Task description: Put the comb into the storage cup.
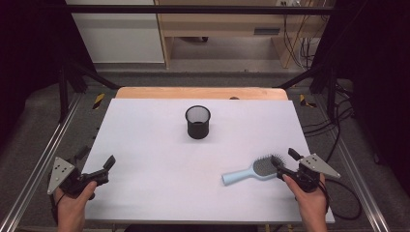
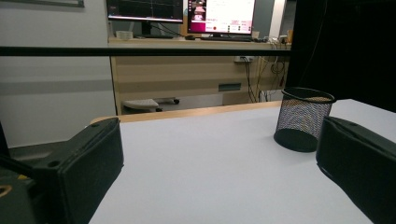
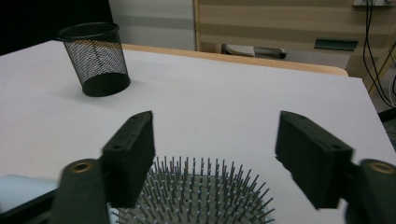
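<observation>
Right gripper (image 1: 283,163) sits at the right front of the table (image 1: 145,193), jaws spread, pointing at the bristle end of the brush (image 1: 251,171). In the right gripper view the jaws stand apart on either side above the brush (image 3: 196,196) head; bristles face up just below and between them, pads not pressing on anything, nothing pinched. Brush is light blue with a dark bristle pad, lying flat on the white table near its right front; handle points left toward the table's middle, head toward the right gripper. Whether a jaw tip touches the head, can't tell from the high view; they're at least just beside it. Left gripper (image 1: 99,164) is at the left front corner, held in the left hand (image 1: 72,205), jaws spread wide and empty; the left gripper view shows bare table between them. Cup (image 1: 198,122), black mesh, stands upright at the table's centre toward the far side, well apart from both grippers and the brush. It shows past the right-hand jaw in the left gripper view (image 2: 302,119) and at upper left in the right gripper view (image 3: 95,58). Right hand (image 1: 312,203) grips its tool near the table's right front edge.
</observation>
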{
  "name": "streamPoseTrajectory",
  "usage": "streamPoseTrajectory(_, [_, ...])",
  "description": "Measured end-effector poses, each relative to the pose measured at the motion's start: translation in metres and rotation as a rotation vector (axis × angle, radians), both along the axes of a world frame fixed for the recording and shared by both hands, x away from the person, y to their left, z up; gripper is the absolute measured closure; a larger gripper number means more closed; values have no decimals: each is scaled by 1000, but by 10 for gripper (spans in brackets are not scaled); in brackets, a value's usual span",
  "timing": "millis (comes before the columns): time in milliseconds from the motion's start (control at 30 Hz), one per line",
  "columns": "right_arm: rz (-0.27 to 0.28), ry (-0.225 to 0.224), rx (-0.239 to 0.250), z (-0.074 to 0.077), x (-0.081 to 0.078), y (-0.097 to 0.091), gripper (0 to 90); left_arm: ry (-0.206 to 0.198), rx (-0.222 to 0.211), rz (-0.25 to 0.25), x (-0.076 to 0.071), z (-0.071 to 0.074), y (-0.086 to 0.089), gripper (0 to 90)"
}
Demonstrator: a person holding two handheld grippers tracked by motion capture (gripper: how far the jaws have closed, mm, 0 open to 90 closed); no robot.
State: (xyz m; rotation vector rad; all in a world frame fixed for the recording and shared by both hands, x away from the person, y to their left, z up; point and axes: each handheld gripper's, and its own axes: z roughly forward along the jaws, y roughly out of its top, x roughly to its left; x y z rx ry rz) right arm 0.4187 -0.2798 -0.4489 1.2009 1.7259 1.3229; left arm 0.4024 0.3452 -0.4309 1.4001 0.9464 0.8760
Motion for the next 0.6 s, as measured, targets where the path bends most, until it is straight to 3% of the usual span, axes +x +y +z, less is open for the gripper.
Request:
streamPoseTrajectory(100, [-7,7,-18,1,-2,0,503,6,4,-3,1,-1,-1,10])
streamPoseTrajectory(233, [-14,13,-30,1,-2,0,584,9,2,0,1,-1,0,11])
streamPoseTrajectory(333, [-41,10,-62,2,-1,0,752,17,0,5,2,-2,0,12])
streamPoseTrajectory(367, [-41,10,-62,2,-1,0,752,17,0,5,2,-2,0,12])
streamPoseTrajectory(467, [-98,86,-61,0,7,-2,852,23,6,2,3,-3,-2,13])
streamPoseTrajectory(600, [-124,157,-109,-4,21,-7,900,26,10,1,3,-4,-2,15])
